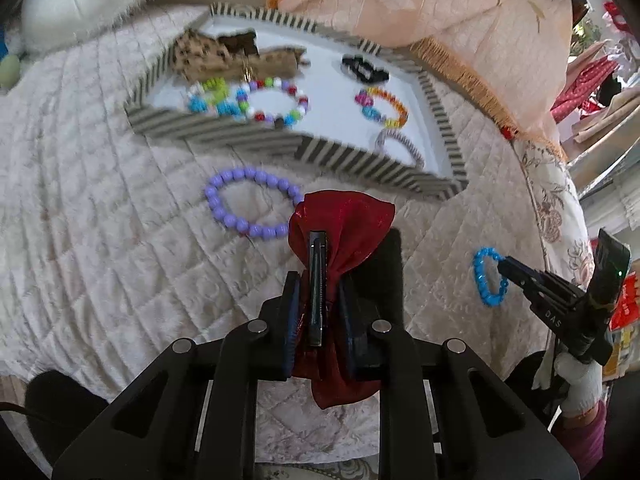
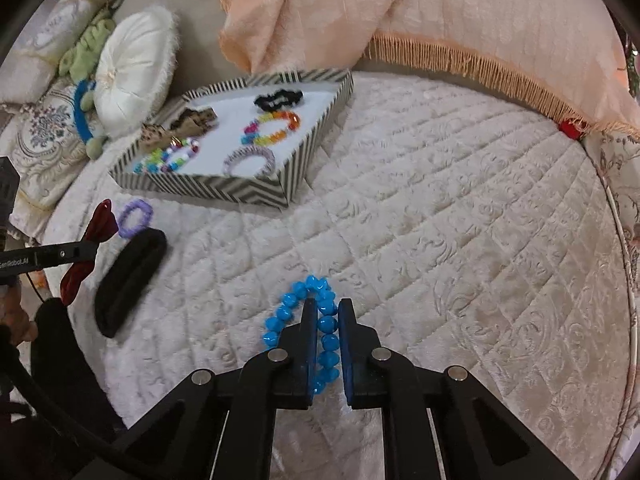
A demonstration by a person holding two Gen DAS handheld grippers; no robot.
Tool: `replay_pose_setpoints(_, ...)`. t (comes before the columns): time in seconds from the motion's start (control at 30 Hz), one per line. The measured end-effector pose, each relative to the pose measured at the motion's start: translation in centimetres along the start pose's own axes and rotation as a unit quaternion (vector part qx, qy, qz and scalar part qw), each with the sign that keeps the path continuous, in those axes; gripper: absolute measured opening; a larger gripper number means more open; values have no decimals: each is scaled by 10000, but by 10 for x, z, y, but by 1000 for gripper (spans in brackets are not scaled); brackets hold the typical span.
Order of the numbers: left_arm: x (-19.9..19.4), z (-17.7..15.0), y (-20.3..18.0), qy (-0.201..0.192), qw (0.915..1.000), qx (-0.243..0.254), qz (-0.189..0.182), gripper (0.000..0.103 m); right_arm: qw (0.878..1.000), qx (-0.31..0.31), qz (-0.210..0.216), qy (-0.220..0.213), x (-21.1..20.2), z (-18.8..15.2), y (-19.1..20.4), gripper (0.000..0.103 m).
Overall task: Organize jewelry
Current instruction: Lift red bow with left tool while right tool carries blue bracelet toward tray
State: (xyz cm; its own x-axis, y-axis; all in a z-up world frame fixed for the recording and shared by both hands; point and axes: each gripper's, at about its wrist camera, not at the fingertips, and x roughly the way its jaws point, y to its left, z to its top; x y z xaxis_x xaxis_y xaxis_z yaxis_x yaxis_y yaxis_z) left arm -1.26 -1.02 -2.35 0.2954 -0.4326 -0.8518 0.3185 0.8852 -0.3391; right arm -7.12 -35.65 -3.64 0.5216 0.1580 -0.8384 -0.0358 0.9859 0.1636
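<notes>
My left gripper [image 1: 320, 280] is shut on a red bow hair clip [image 1: 344, 216], held above the quilted bed; it shows from the side in the right wrist view [image 2: 86, 240]. My right gripper [image 2: 326, 308] is shut on a blue bead bracelet [image 2: 288, 312], just above the quilt; it also shows in the left wrist view [image 1: 490, 276]. A striped tray [image 1: 224, 136] holds several bead bracelets, scrunchies and clips. A purple bead bracelet [image 1: 248, 200] lies on the quilt before the tray.
A black hair band [image 2: 132, 280] lies on the quilt near the left gripper. A peach fringed blanket [image 2: 440, 20] lies behind the tray. White and patterned cushions [image 2: 132, 68] sit at the left. The bed's edge curves at the right.
</notes>
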Motion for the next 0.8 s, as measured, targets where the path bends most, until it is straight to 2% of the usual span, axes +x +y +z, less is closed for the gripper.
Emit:
replay_pose_setpoints(0.2,-21,5,-5,-269,9996,97,64,17,9998,-47,96,-196,-22,5,7,9)
replay_pose_setpoints(0.43,-30,9,-13,-410,9989,168,182,17,9990,-140,170,-385,-43,14,15,9)
replay_pose_setpoints(0.8,-39,18,-17,-609,9969,226,434,17,9981,-211,254,-526,-51,33,24,9)
